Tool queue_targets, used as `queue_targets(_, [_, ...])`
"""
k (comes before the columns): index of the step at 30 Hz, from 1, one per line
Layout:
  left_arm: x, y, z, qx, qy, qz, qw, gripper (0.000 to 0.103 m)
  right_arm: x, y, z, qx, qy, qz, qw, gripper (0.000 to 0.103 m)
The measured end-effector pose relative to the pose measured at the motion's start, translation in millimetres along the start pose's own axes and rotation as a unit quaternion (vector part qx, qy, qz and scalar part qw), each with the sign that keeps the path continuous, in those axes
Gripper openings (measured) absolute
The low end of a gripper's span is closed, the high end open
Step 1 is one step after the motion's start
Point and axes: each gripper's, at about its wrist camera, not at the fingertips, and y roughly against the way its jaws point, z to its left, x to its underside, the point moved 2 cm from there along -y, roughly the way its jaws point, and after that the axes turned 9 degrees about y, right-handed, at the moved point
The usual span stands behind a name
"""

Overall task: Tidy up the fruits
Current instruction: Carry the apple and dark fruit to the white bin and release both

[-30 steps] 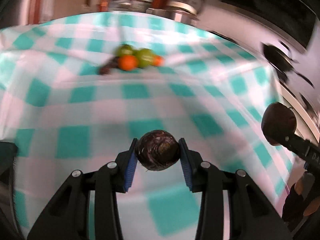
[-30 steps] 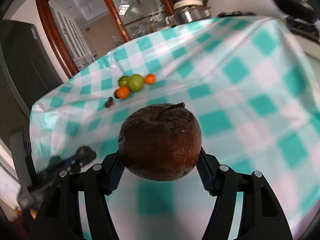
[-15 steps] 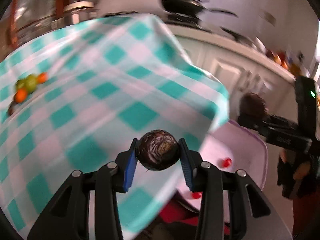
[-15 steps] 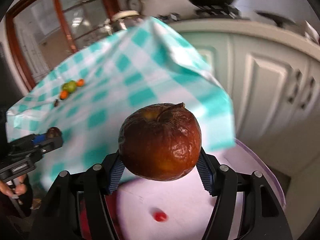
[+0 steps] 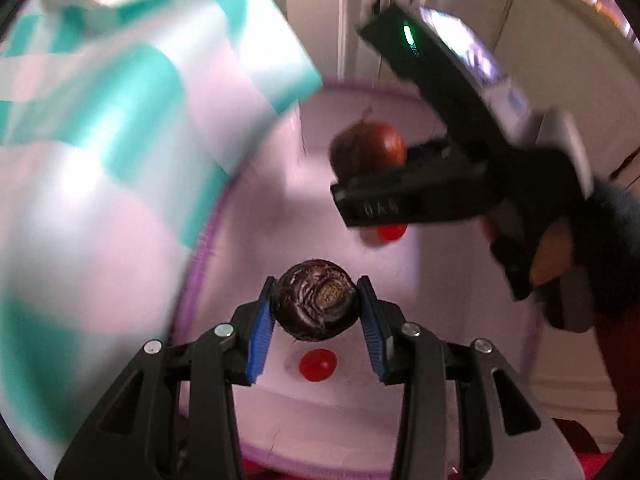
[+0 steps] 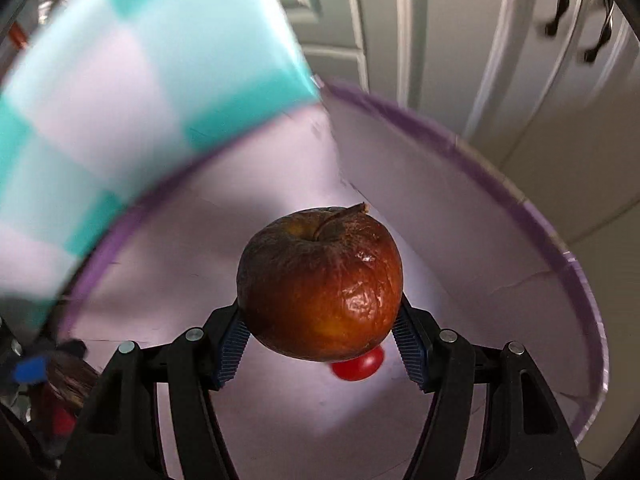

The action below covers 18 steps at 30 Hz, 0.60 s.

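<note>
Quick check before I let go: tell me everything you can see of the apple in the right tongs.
The apple is spoiled: dark reddish-brown, wrinkled, glossy skin with a yellowish patch low down and a short dry stem in a sunken top. It sits roughly upright, stem tilted away from the camera, clamped on both sides by the blue ribbed pads of the right tongs. It hangs above the purple-rimmed white bin, touching nothing else; a small red fruit lies below it.

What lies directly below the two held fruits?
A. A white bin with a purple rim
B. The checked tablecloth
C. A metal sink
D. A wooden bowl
A: the shrivelled brown apple and the small dark fruit hang over the white bin, where red tomatoes lie.
</note>
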Motion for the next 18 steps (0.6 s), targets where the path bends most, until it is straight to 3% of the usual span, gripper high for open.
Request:
queue_targets(8, [-4.1,-81.6,9.7,-0.024,0.027,0.082,0.996,0.04,-8.6,-34.1,0.9,0.051,0.006,0.04,0.998,0.064])
queue_targets(14, [-3.3,-103.1,7.3,-0.037,0.016,0.111,0.993,0.04,-9.4,-51.3,0.8,0.066,0.003,0.058,0.996,0.063])
queue_targets(18, [-1.5,-110.9,6.1,-0.042,0.009,0.125,0.9913,0.041,-12.6,-47.6,3.4,0.066,0.001,0.042,0.997,0.061])
